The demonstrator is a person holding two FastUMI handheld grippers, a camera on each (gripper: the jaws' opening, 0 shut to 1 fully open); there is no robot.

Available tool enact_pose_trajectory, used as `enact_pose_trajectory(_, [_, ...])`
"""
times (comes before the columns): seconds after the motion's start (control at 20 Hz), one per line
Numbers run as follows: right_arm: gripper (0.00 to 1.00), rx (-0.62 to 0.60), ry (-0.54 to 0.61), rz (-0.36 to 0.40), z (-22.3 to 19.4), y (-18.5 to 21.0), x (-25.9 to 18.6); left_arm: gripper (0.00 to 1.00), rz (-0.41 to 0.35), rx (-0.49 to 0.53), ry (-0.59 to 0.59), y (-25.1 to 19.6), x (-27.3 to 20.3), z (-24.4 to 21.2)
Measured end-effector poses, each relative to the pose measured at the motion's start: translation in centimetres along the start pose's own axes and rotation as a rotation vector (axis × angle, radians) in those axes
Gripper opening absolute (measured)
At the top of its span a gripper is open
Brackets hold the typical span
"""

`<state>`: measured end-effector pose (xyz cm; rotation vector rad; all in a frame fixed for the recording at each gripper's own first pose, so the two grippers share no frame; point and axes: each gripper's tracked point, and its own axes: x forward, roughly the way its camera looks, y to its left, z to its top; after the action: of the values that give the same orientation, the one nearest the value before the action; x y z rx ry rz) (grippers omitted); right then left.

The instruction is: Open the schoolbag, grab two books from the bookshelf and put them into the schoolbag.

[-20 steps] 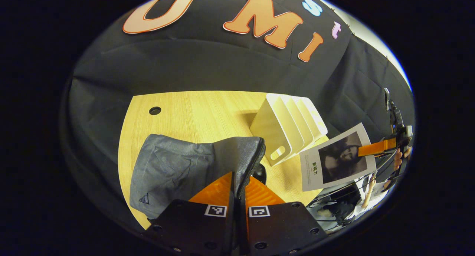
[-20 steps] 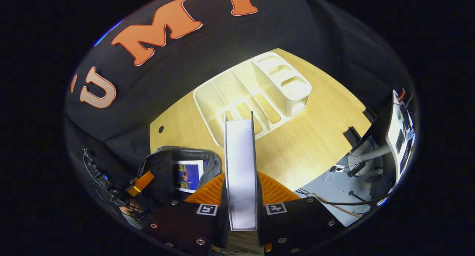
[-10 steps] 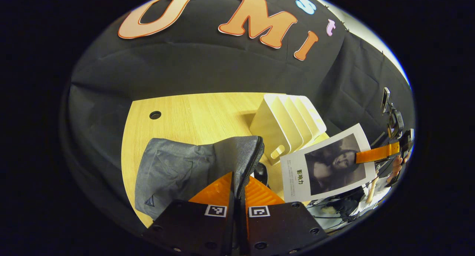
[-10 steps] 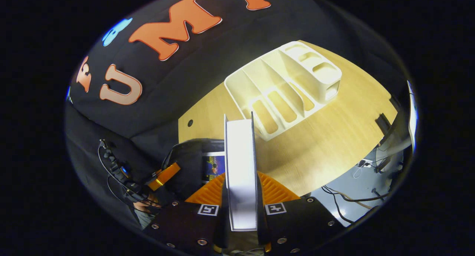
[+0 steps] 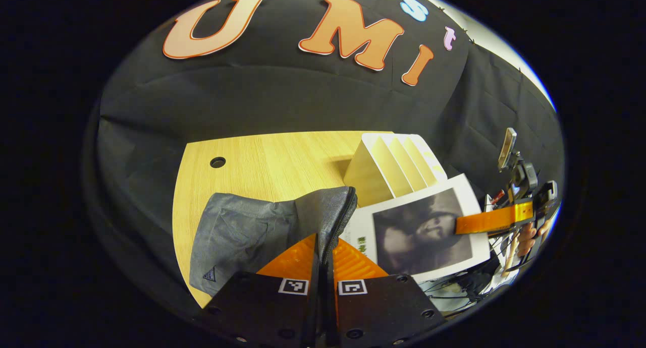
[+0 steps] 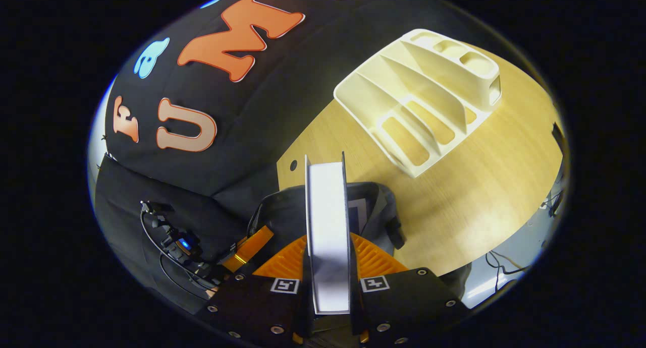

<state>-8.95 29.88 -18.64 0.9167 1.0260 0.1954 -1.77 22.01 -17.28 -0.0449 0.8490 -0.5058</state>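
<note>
the left gripper [image 5: 323, 247] fingers pinch the soft grey fabric schoolbag [image 5: 252, 227] rim; the right gripper [image 6: 328, 252] fingers clamp a stiff white-covered book [image 6: 328, 227], likely light, above it.

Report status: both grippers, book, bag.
Left gripper shut on schoolbag zipper edge. Right gripper shut on book, above the bag. Bookshelf empty on table.
</note>
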Motion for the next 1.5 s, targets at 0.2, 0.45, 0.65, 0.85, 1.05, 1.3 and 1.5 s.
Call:
enact_pose_trajectory(0.2, [0.30,0.022,0.017,0.042,-1.5,0.5,3.8,0.07,-0.006,-0.009,-0.020,-0.1,-0.4,0.1])
enact_pose_trajectory(0.45, [0.29,0.041,0.007,0.109,-2.3,1.0,7.4,0.07,-0.028,-0.016,-0.068,-0.9,-0.7,0.7])
enact_pose_trajectory(0.65, [0.30,0.083,0.012,0.165,-2.9,0.7,10.1,0.07,-0.042,-0.017,-0.079,-1.7,-0.9,0.9])
enact_pose_trajectory(0.85, [0.29,0.110,0.005,0.205,-3.0,-0.6,11.7,0.07,-0.055,-0.048,-0.071,-2.3,-0.3,0.5])
enact_pose_trajectory(1.05, [0.30,0.127,0.006,0.236,-3.6,0.0,12.9,0.07,-0.076,-0.003,-0.052,-4.5,0.3,0.2])
enact_pose_trajectory(1.3, [0.30,0.116,0.027,0.249,-4.4,1.4,15.5,0.07,-0.090,0.018,-0.039,-6.3,0.7,-0.1])
enact_pose_trajectory(1.5, [0.31,0.077,0.049,0.214,-5.3,1.7,17.9,0.08,-0.083,0.005,-0.044,-6.1,0.9,0.0])
